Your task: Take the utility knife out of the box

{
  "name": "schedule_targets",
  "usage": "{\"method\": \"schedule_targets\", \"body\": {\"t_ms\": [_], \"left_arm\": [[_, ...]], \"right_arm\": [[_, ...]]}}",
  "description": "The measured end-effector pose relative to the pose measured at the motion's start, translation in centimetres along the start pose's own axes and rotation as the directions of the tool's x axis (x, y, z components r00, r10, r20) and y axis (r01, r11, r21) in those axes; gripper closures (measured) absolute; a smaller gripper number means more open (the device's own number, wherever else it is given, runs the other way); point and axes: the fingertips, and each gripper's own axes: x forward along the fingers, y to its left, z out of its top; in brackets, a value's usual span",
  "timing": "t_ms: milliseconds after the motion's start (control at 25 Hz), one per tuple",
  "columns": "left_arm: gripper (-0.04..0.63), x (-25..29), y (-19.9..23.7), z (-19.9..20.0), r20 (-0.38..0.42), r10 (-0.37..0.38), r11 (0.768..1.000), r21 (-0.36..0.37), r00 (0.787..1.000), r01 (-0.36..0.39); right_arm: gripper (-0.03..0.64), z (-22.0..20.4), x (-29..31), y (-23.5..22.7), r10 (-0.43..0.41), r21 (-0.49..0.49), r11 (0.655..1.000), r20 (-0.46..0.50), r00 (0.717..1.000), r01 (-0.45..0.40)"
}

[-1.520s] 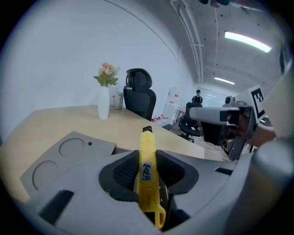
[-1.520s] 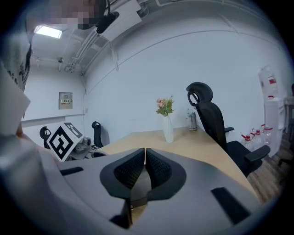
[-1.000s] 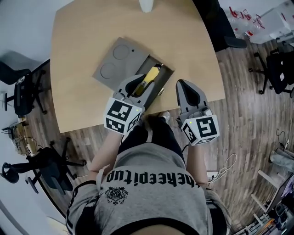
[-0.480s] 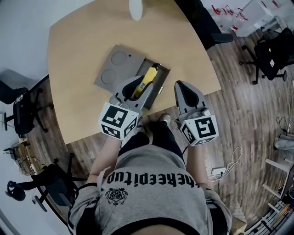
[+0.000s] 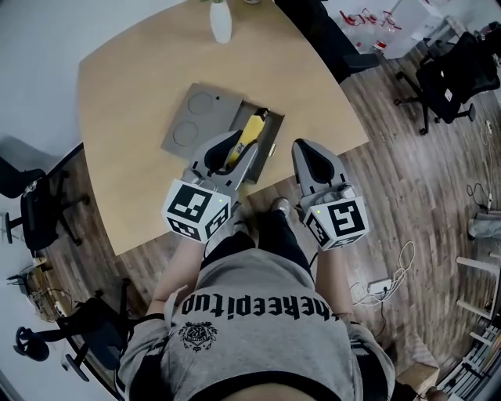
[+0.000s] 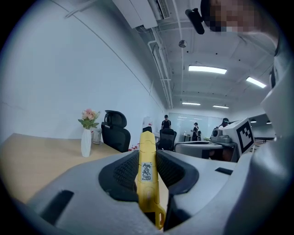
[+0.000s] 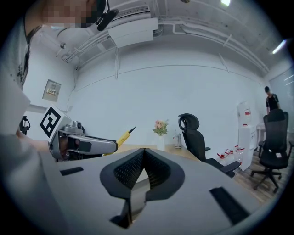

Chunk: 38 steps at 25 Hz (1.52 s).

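Note:
The yellow utility knife [image 5: 247,134] sits clamped between the pads of my left gripper [image 5: 228,150], with its black tip pointing away from me over the open grey box [image 5: 193,119]. In the left gripper view the knife [image 6: 147,170] runs straight out between the jaws, held roughly level above the table. My right gripper [image 5: 310,159] hangs beside the table's near right edge with nothing in it; its fingertips [image 7: 144,152] meet. From the right gripper view, the left gripper [image 7: 86,146] and the knife's tip [image 7: 124,136] show at the left.
A white vase with flowers [image 5: 221,23] stands at the far side of the wooden table [image 5: 125,86]. Black office chairs [image 5: 442,74] stand on the floor to the right, another [image 5: 35,205] to the left. People stand far off in the left gripper view.
The left gripper has risen with the knife, lifting it clear of the box. The right gripper has also come up a little beside the table edge.

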Motion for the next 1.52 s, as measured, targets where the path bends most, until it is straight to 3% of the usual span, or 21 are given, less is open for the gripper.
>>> {"method": "schedule_targets", "body": {"t_ms": [800,1520], "left_arm": [[0.465,-6.1,-3.5,2.5,0.134,-0.053,0.997,0.056,0.990,0.046],[0.465,-8.7,-8.4,3.8,0.222,0.056,0.997,0.041,0.973,-0.067]], "right_arm": [[0.611,1.8,-5.6,5.2,-0.076,-0.030,0.996,0.075,0.994,0.079],[0.611,3.0,-10.5,5.2,0.021,-0.055,0.998,0.088,0.996,-0.017]]}}
